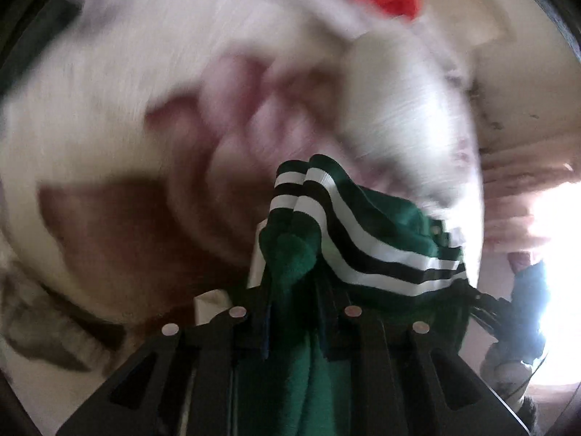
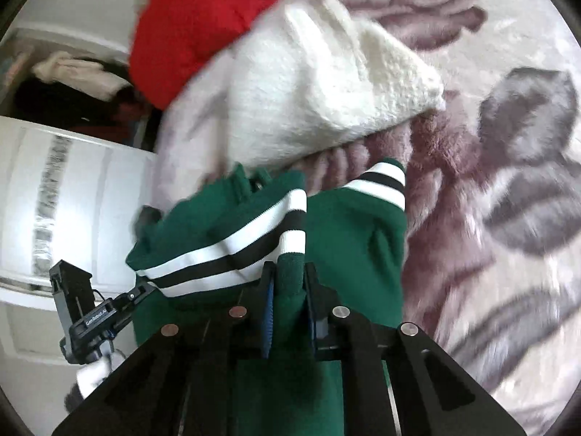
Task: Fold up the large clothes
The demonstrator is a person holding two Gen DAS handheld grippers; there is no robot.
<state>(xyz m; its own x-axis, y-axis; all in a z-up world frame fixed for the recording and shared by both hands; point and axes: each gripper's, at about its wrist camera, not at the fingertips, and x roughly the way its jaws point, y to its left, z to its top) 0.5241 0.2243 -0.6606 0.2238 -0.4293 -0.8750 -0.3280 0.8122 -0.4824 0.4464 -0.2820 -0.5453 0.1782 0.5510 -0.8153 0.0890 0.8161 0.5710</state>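
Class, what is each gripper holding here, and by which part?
Both hold the green garment: the left gripper and the right gripper each clamp bunched green fabric beside its striped ribbed trim.

Three garments are showing: one green knit sweater with black-and-white striped cuffs [image 2: 348, 225], one white fuzzy knit [image 2: 326, 87], one red knit at upper left [image 2: 196, 21].

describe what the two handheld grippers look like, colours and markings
Both are matt black with angular frames bearing round silver studs. The right gripper has blue ribbed pads. Seen from the right wrist view, the left gripper has a boxy black body with small white lettering and thin black cables.
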